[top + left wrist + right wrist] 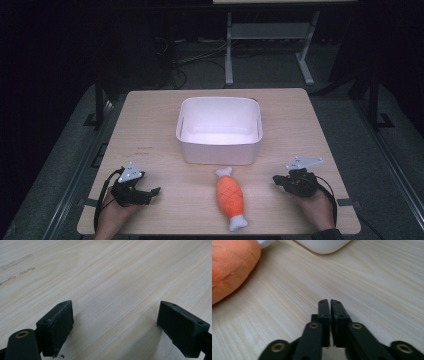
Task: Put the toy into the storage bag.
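An orange plush drumstick with white bone ends [230,197] lies on the wooden table [150,130] near the front edge, just in front of a white plastic bin [219,130]. My left gripper [150,191] rests on the table at the front left, held by a hand, its jaws wide apart over bare wood [115,315]. My right gripper [276,179] rests at the front right, jaws pressed together with nothing between them [329,301]. In the right gripper view the orange toy [232,267] lies off to the left and the bin's rounded corner [324,245] sits ahead.
The bin looks empty inside. Faint pencil marks [142,150] show on the wood left of the bin. Beyond the table stand a metal table frame [270,45] and cables on a dark floor [190,60].
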{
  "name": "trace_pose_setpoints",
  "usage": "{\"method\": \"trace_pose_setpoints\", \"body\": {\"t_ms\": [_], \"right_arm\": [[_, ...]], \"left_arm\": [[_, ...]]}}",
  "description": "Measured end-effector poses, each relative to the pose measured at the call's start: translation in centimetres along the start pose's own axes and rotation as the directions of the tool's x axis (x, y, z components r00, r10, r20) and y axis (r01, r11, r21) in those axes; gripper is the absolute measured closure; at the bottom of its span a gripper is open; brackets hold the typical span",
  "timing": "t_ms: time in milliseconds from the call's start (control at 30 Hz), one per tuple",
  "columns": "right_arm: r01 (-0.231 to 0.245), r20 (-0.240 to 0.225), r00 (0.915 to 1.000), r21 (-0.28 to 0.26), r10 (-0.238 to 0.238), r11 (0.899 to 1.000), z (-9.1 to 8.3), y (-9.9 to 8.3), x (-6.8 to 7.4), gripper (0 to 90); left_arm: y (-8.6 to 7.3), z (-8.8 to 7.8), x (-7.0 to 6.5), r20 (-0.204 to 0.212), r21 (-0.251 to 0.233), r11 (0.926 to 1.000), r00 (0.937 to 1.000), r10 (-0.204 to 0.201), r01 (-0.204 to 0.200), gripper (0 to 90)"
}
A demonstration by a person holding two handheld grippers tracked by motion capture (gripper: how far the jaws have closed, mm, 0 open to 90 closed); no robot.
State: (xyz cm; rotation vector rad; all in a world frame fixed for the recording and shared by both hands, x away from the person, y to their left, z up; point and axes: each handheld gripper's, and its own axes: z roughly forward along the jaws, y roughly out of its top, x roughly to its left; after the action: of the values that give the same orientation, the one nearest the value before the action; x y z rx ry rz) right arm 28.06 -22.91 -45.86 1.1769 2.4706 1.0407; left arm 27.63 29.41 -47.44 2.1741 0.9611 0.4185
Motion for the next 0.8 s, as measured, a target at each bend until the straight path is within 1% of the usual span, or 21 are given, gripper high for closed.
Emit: {"method": "trace_pose_setpoints", "body": {"t_ms": [100, 167, 300, 433, 467, 500, 633, 767, 800], "right_arm": [[0.009, -0.02, 0.9998, 0.008, -0.009, 1.0, 0.1, 0.4, 0.2, 89.4], [0.027, -0.035, 0.999, 0.008, -0.027, 1.0, 0.3, 0.7, 0.3, 89.5], [0.045, -0.057, 0.9974, 0.008, -0.044, 0.999, 0.6, 1.3, 0.7, 89.4], [0.08, -0.066, 0.9947, 0.013, -0.079, 0.997, 1.1, 1.9, 1.1, 89.4], [0.076, -0.068, 0.9949, 0.015, -0.075, 0.997, 1.1, 2.1, 1.3, 89.4], [0.087, -0.069, 0.9939, 0.011, -0.086, 0.996, 1.2, 2.2, 1.4, 89.4], [0.094, -0.078, 0.9926, 0.01, -0.093, 0.996, 1.6, 2.9, 1.8, 89.4], [0.101, -0.088, 0.991, -0.007, -0.101, 0.995, 1.9, 3.5, 2.3, 89.4], [0.109, -0.091, 0.9898, -0.009, -0.109, 0.994, 2.0, 3.8, 2.4, 89.4]], "left_arm": [[0.0, 0.0, 0.0, -0.001, 0.0, 1.0, 1.0, 0.0, 0.0, 13.0], [0.0, 0.0, 0.0, -0.001, 0.0, 1.0, 1.0, 0.0, 0.0, 13.0], [0.0, 0.0, 0.0, -0.001, 0.0, 1.0, 1.0, 0.0, 0.0, 13.0], [0.0, 0.0, 0.0, -0.001, 0.0, 1.0, 1.0, 0.0, 0.0, 13.0], [0.0, 0.0, 0.0, -0.001, 0.0, 1.0, 1.0, 0.0, 0.0, 13.1], [0.0, 0.0, 0.0, -0.001, 0.0, 1.0, 1.0, -0.001, 0.001, 13.1], [0.0, 0.0, 0.0, -0.001, 0.0, 1.0, 1.0, 0.0, 0.0, 13.1], [0.0, 0.0, -0.1, -0.005, -0.001, 1.0, 1.0, -0.004, 0.004, 13.2], [0.0, 0.0, -0.1, -0.005, -0.001, 1.0, 1.0, -0.005, 0.005, 13.2]]}}
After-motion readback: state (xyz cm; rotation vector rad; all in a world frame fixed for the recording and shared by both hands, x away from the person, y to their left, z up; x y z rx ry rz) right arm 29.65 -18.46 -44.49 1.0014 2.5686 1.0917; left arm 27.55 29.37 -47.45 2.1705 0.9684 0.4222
